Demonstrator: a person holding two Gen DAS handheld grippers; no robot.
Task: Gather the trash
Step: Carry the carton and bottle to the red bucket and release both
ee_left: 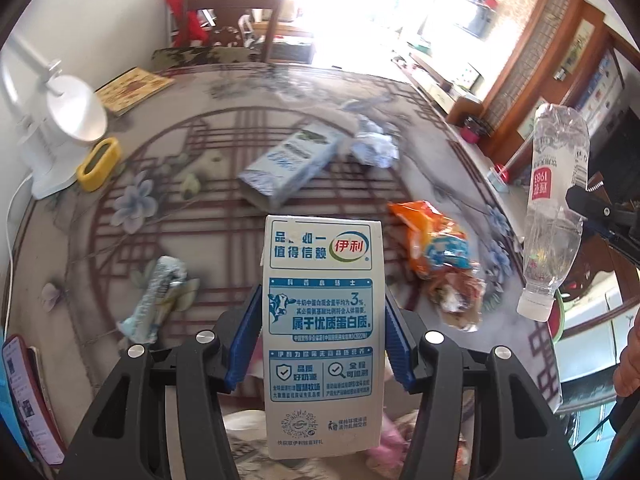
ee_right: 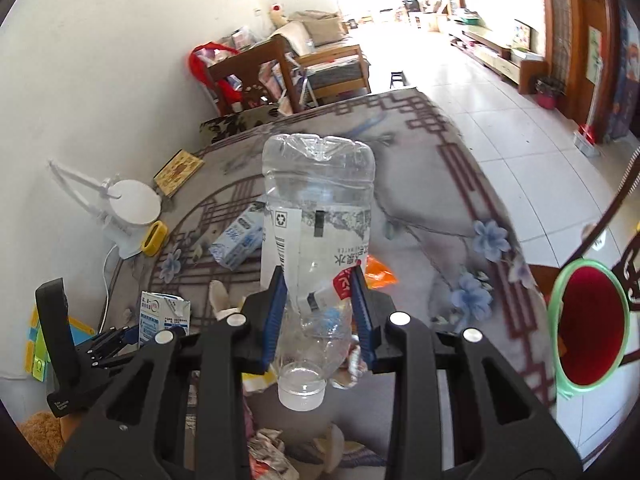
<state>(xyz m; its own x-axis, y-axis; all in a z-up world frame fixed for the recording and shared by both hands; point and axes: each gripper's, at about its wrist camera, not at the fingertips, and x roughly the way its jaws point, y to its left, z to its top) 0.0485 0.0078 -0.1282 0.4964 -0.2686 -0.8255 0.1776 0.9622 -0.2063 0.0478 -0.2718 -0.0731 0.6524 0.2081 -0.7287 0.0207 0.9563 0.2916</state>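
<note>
My left gripper (ee_left: pixel 322 320) is shut on a white and blue milk carton (ee_left: pixel 322 280), held upright above the table; the same carton shows in the right wrist view (ee_right: pixel 162 314). My right gripper (ee_right: pixel 320 304) is shut on a clear plastic bottle (ee_right: pixel 318 216), cap end toward the camera; the bottle also shows in the left wrist view (ee_left: pixel 554 208), raised at the right. On the table lie a second milk carton (ee_left: pixel 290 162), crumpled white paper (ee_left: pixel 374 142), an orange snack bag (ee_left: pixel 434 240) and a crushed wrapper (ee_left: pixel 154 300).
A red bin with a green rim (ee_right: pixel 588 328) stands on the floor right of the table. A white desk lamp (ee_left: pixel 60 120), a yellow holder (ee_left: pixel 98 164) and a book (ee_left: pixel 132 90) sit at the table's left. A chair (ee_left: pixel 236 20) stands behind. More litter (ee_right: pixel 268 452) lies near me.
</note>
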